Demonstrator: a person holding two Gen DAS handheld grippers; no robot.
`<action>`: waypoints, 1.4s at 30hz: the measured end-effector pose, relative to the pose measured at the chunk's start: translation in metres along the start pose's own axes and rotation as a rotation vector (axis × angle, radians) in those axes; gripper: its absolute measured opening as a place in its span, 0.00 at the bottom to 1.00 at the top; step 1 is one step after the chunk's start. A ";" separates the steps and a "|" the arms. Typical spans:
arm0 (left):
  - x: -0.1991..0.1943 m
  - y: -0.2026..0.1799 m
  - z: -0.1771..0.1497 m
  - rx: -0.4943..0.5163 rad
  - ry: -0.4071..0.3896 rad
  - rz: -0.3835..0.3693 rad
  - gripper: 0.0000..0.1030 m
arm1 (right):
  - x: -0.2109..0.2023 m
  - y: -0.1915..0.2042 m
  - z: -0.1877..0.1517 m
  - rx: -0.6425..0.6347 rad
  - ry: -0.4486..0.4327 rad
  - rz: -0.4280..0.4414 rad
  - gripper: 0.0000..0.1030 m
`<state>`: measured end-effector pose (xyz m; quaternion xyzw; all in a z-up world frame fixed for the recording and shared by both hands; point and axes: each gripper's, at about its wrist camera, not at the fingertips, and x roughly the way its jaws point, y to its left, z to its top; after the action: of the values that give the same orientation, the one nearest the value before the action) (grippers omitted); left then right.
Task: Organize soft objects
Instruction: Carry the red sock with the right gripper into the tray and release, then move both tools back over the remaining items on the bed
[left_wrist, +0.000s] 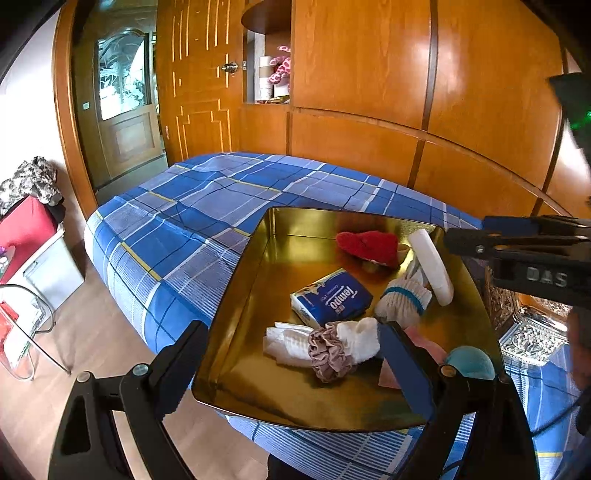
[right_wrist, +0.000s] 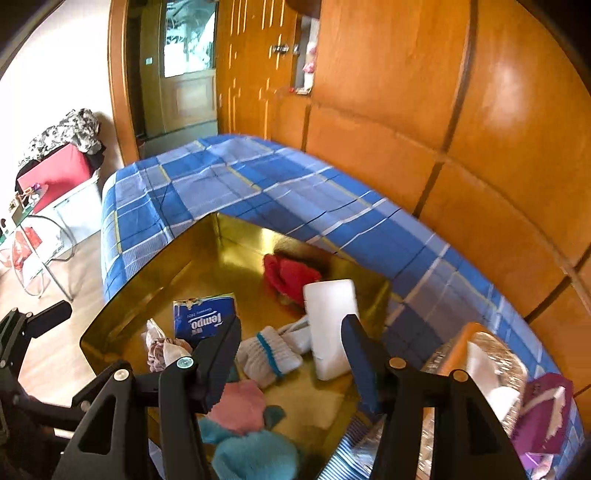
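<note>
Hovering over one gold tray (left_wrist: 236, 314) on the plaid bed (left_wrist: 192, 206), both pairs of fingers spread apart, gripping nothing.

Holding inside: one red cloth (left_wrist: 367, 246), one white sponge block (left_wrist: 432, 271) lying lengthwise toward the far rim, one tissue pack (left_wrist: 330, 298), one striped sock (left_wrist: 404, 300), one scrunchie (left_wrist: 328, 354); left gripper (left_wrist: 295, 373), right gripper (right_wrist: 291, 354).

1. The far-left part of the gold tray (left_wrist: 258, 295) lies bare, an open way down to its floor.
2. The right half is crowded: tissue pack (left_wrist: 330, 298), rolled sock (left_wrist: 404, 302), scrunchie (left_wrist: 328, 350) and white block (left_wrist: 432, 271) sit close together.
3. The red cloth (left_wrist: 367, 246) fills the back corner.
4. A silver box (left_wrist: 528, 328) stands just beside the tray's right wall.
5. The bedspread (left_wrist: 207, 206) beyond the tray is open, up to the wooden wall (left_wrist: 369, 147).
</note>
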<state>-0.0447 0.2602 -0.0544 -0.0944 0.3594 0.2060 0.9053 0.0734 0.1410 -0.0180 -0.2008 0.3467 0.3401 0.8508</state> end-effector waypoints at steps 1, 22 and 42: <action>0.000 -0.001 0.000 0.004 -0.001 -0.002 0.91 | -0.005 -0.001 -0.002 0.002 -0.013 -0.006 0.55; -0.006 -0.024 -0.007 0.065 -0.005 -0.036 0.91 | -0.114 -0.093 -0.039 0.174 -0.273 -0.252 0.57; -0.013 -0.052 -0.012 0.140 -0.001 -0.085 0.91 | -0.187 -0.235 -0.131 0.507 -0.302 -0.535 0.57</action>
<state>-0.0378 0.2063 -0.0534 -0.0457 0.3681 0.1417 0.9178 0.0839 -0.1782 0.0541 -0.0156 0.2261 0.0359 0.9733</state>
